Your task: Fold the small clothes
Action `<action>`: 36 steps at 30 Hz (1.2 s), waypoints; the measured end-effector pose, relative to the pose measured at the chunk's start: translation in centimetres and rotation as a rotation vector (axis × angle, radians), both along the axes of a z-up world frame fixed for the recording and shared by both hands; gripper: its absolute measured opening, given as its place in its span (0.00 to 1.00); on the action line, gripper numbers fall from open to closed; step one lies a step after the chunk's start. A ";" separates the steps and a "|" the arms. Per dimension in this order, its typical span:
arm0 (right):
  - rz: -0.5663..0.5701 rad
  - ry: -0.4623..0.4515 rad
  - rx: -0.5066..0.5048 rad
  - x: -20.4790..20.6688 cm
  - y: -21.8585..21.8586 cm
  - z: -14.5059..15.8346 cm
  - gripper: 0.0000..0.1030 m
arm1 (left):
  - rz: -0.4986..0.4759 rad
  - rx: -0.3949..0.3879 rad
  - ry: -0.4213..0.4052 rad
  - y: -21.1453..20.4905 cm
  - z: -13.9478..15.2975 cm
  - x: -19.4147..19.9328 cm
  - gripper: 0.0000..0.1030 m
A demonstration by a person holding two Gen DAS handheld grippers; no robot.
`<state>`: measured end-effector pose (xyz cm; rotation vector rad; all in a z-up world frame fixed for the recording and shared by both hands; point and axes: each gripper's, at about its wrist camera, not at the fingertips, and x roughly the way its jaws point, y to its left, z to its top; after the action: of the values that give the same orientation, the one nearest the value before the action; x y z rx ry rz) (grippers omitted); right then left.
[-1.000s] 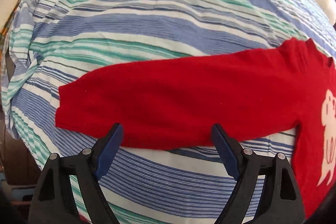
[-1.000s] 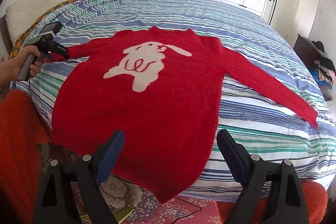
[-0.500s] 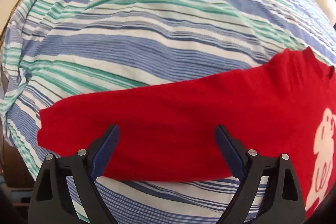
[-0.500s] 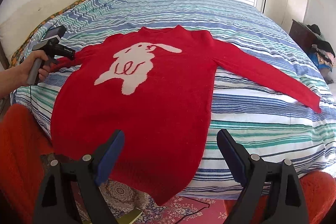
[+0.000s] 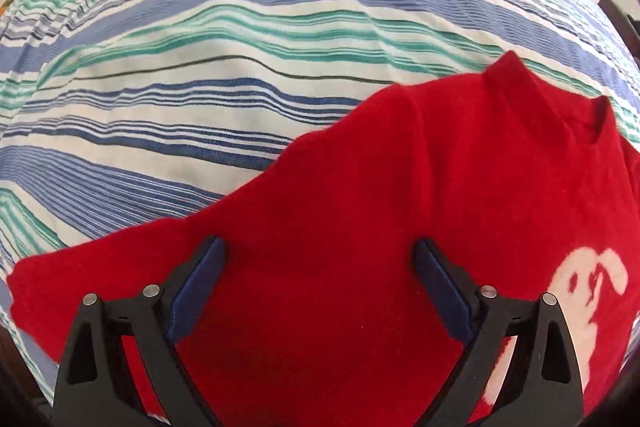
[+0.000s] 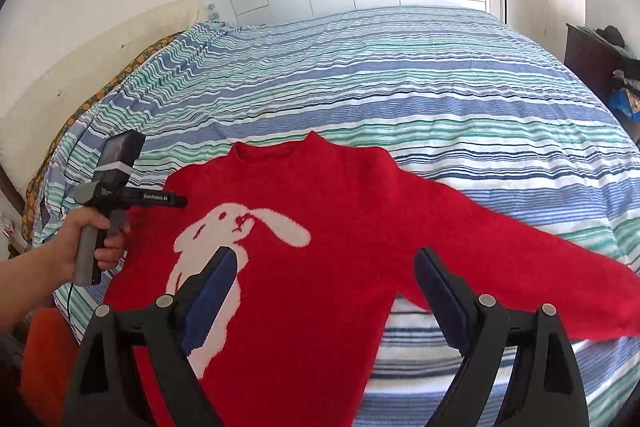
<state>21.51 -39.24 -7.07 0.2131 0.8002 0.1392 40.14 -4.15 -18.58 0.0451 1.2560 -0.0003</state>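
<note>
Red sweater [image 6: 340,227] lies flat across the striped bedspread [image 6: 400,87].

One piece of lettering can be read. In the right wrist view, white letters run along the black bar of the left gripper [image 6: 160,198], the handheld tool at the left of the scene, over the sweater's left shoulder; they read "GenRobot.AI". On the grey block of the same tool, just left of that bar, a few lines of small white print show, too small to make out. The red sweater [image 6: 340,227] carries a white rabbit figure on its front, a picture with no letters or numbers. In the left wrist view nothing readable appears; only part of the same rabbit figure shows at the right edge.
</note>
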 end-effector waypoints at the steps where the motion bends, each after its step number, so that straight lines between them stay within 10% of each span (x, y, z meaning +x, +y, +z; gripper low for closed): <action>1: 0.014 0.036 0.016 2.0 -0.5 -1.3 0.90 | 0.011 -0.002 -0.009 0.4 0.2 -0.1 0.98; 5: -0.061 0.315 -0.060 6.6 -2.8 -9.2 0.87 | -0.019 -0.011 -0.045 1.1 2.8 -2.5 0.96; 11: 0.031 0.197 -0.069 0.6 -0.1 -5.2 0.86 | -0.279 -0.005 -0.131 -1.9 5.8 -14.0 0.96; 16: 0.308 0.145 0.039 -6.7 6.1 -2.9 0.86 | -0.425 -0.018 -0.050 -4.5 3.1 -23.6 0.96; 21: 0.316 0.405 -0.025 -11.9 8.0 -8.1 0.86 | -0.408 0.010 -0.064 -3.3 1.5 -29.1 0.97; 28: 0.177 0.353 -0.146 -15.7 7.3 -7.3 0.86 | -0.278 -0.020 -0.128 -1.4 3.6 -28.2 0.97; 36: 0.020 0.074 -0.289 -18.4 7.4 -2.8 0.86 | -0.100 0.018 -0.246 4.0 5.1 -21.7 0.97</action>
<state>3.09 -31.83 -9.82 -0.0633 0.8859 0.0330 18.40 -0.13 -13.48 0.1204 1.0066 -0.0685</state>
